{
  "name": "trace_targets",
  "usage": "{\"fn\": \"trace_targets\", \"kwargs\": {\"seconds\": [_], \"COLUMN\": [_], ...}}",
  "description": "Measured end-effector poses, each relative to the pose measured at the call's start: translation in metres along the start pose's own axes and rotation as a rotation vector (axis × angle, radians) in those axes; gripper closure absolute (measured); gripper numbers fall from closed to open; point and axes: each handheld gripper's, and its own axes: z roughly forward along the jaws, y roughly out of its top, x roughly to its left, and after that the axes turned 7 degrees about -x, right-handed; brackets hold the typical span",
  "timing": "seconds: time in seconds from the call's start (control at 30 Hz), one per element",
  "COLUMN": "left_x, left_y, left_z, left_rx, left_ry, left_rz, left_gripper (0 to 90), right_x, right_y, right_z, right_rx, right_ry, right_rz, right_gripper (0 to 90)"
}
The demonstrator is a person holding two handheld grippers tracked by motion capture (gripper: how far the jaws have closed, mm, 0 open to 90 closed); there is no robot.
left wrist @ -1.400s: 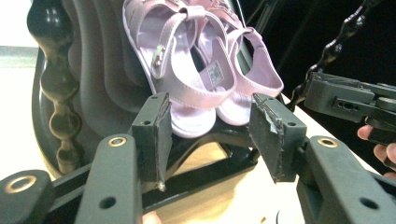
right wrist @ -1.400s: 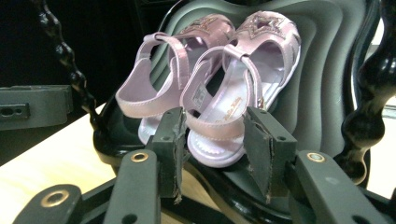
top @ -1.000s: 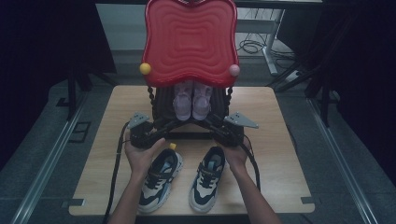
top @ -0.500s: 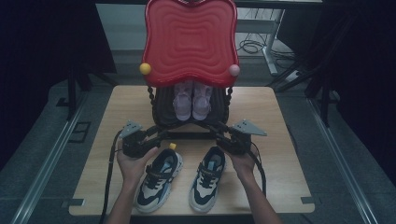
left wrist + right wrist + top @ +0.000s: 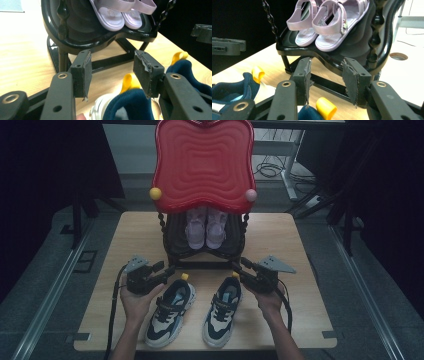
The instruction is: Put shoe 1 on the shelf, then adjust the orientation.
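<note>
Both forearms come in from the near edge of the table point(image 5: 300, 240), one on each side of its middle. The left hand point(image 5: 134, 301) grips the body of the left gripper point(image 5: 168, 271) from below and behind, with its jaws pointing toward the table's middle and far side. Those jaws stand apart with nothing pressed between the pads. The right hand point(image 5: 270, 300) holds the right gripper point(image 5: 242, 268) the same way, mirrored, angled inward toward the table's centre. Its jaws are parted too, pads bare. A cable trails back from each gripper along the wrist.
</note>
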Motion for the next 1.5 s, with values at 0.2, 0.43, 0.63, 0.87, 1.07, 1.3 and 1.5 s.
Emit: {"fn": "trace_targets", "kwargs": {"seconds": [0.2, 0.43, 0.63, 0.87, 1.07, 1.3, 1.5], "left_x": [0.001, 0.008, 0.012, 0.019, 0.025, 0.027, 0.022], "left_y": [-0.004, -0.01, -0.016, -0.022, -0.026, -0.029, -0.025], "left_z": [-0.01, -0.023, -0.03, -0.039, -0.045, -0.047, -0.05], "left_rx": [0.015, 0.033, 0.05, 0.063, 0.071, 0.086, 0.09], "left_ry": [-0.001, 0.012, 0.01, 0.012, 0.017, 0.023, 0.006], "left_rz": [0.015, 0.016, 0.027, 0.023, 0.018, 0.02, 0.036], "left_gripper": [49.0, 49.0, 49.0, 48.9, 48.9, 48.6, 46.8], "right_x": [-0.005, -0.012, -0.017, -0.023, -0.027, -0.033, -0.035], "right_y": [-0.006, -0.012, -0.017, -0.027, -0.028, -0.027, -0.026], "right_z": [-0.012, -0.025, -0.033, -0.043, -0.047, -0.05, -0.05], "right_rx": [0.007, 0.047, 0.057, 0.083, 0.102, 0.108, 0.117], "right_ry": [0.001, -0.018, -0.011, 0.001, -0.024, -0.039, -0.036], "right_rz": [-0.005, -0.023, -0.016, -0.027, -0.024, -0.02, -0.016], "right_gripper": [57.7, 57.7, 57.7, 57.7, 57.7, 57.6, 57.1]}}
